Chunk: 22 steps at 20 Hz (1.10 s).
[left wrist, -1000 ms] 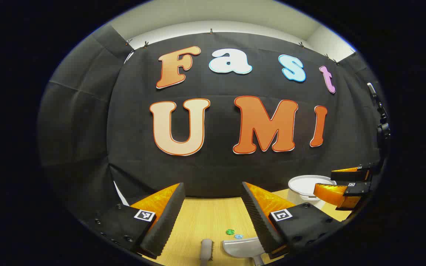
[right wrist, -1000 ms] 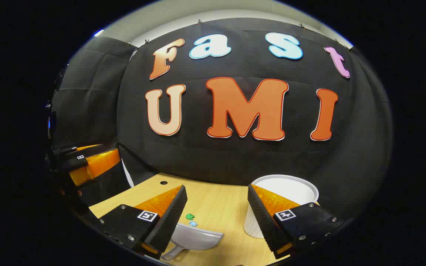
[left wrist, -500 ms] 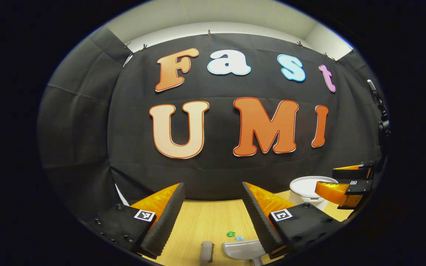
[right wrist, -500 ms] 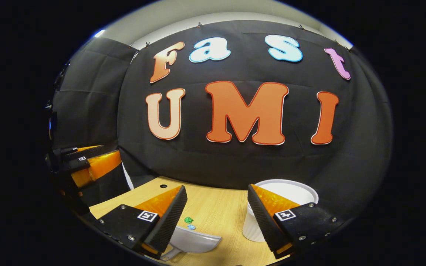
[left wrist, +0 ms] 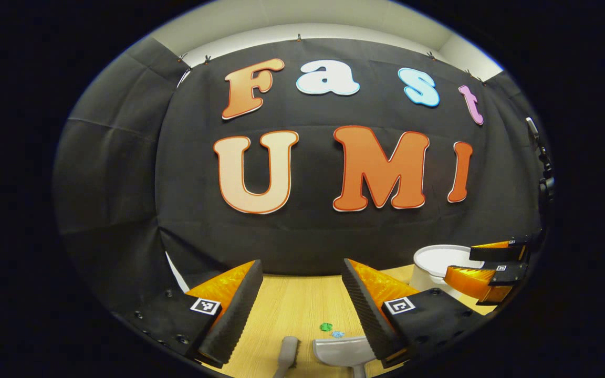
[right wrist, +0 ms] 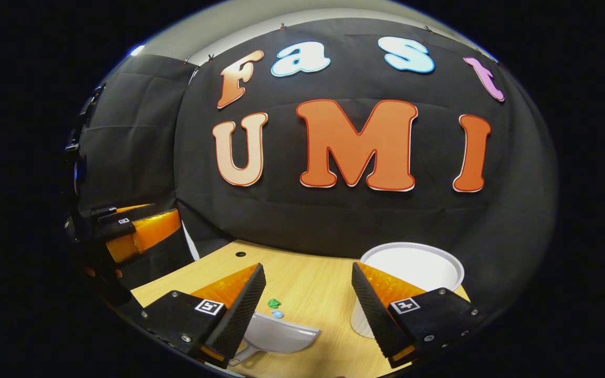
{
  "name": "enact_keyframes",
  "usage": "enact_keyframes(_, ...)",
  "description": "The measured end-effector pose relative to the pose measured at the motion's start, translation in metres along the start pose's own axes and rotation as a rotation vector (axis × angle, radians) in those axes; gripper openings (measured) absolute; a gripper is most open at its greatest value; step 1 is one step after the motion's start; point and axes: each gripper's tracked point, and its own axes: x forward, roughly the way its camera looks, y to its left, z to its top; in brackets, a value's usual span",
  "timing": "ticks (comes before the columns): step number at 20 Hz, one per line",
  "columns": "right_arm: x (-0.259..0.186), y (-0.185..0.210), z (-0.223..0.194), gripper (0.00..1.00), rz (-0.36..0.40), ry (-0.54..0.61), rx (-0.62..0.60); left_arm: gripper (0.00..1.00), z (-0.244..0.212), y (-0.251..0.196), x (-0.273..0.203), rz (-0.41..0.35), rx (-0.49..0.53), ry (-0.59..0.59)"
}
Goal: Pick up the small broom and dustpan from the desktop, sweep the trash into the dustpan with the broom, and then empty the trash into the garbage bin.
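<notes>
Two grippers: both hang above the wooden desktop, fingers spread wide, nothing between them.
Landmark: the grey dustpan lies flat on the desktop; every place below is given relative to it.
Left gripper: in the left gripper view it is held over the dustpan's left part and the bare wood beyond it, jaws wide apart and touching nothing; in the right gripper view it appears far left of the dustpan, raised off the desktop.
Right gripper: in the right gripper view it is held above the dustpan's right edge and the wood next to it, jaws wide apart and empty; in the left gripper view it appears well to the right of the dustpan, in front of the bin's rim.
Small broom: just left of the dustpan, lying on the desktop, apart from it; its lower part is cut off by the view's edge.
Trash, green scrap: just beyond the dustpan's mouth, on the wood.
Trash, blue scrap: beside the green scrap, nearer the dustpan's lip; whether it touches the lip cannot be told.
Garbage bin: white, round, open-topped, standing upright on the desktop to the right of the dustpan, well apart from it.
Dustpan handle: points toward the viewer, under the right gripper's left finger.
</notes>
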Motion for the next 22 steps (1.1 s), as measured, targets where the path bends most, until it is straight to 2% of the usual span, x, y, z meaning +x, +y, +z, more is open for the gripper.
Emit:
enact_keyframes(7, 0.009, 0.009, -0.042, 0.99, 0.1, 0.134, 0.03, 0.98, -0.041, -0.002, -0.011, 0.05, 0.006, 0.138)
enact_keyframes(11, 0.01, 0.018, -0.076, 0.99, 0.162, 0.248, 0.052, 0.97, -0.072, 0.0, -0.025, 0.088, 0.027, 0.227)
enact_keyframes(22, -0.006, 0.048, -0.17, 0.97, 0.248, 0.572, 0.09, 0.98, -0.181, 0.02, -0.06, 0.134, 0.023, 0.595)
